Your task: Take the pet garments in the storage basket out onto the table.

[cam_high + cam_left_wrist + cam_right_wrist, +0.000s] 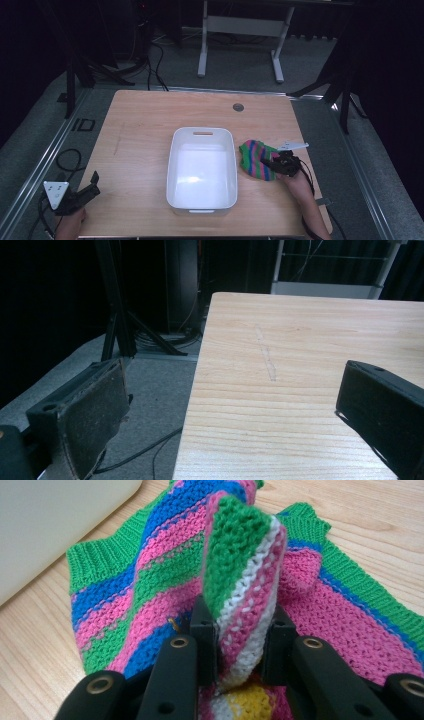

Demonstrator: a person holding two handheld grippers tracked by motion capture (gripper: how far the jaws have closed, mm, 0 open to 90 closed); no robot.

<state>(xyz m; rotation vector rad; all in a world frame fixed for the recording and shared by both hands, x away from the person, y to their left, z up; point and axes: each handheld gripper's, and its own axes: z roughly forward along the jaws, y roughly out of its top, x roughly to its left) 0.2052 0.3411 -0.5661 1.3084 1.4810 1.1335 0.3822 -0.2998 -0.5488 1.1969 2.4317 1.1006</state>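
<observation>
The knitted striped cloth (256,160) lies on the table (140,130), just to the right of the white tub (202,170) and close to its side wall. It is pink, green and blue, with a bit of white and yellow. The right gripper (274,164) is pinching a raised fold of this cloth (242,585) between its jaws, which are pressed close together on the wool.

The cloth looks soft and light. It will bend, sag and hang down when it is lifted, so it cannot be pushed like a stiff thing. The knit is bumpy, so I think it will not slip out easily. A fold or a thick edge is a good place to grab (a flat single layer is hard to pinch off the wood). It will not break if it drops.

The left gripper (85,192) waits at the near left corner of the table, with its jaws spread wide and nothing between them. In the left gripper view, its pads (92,415) hang over the table edge and the grey floor.

The table is smooth, pale wood, so the cloth may slide on it a little. The tub is empty and open on top. The room around is dark, with black stands (75,70) and a white frame (240,30) behind the table.
</observation>
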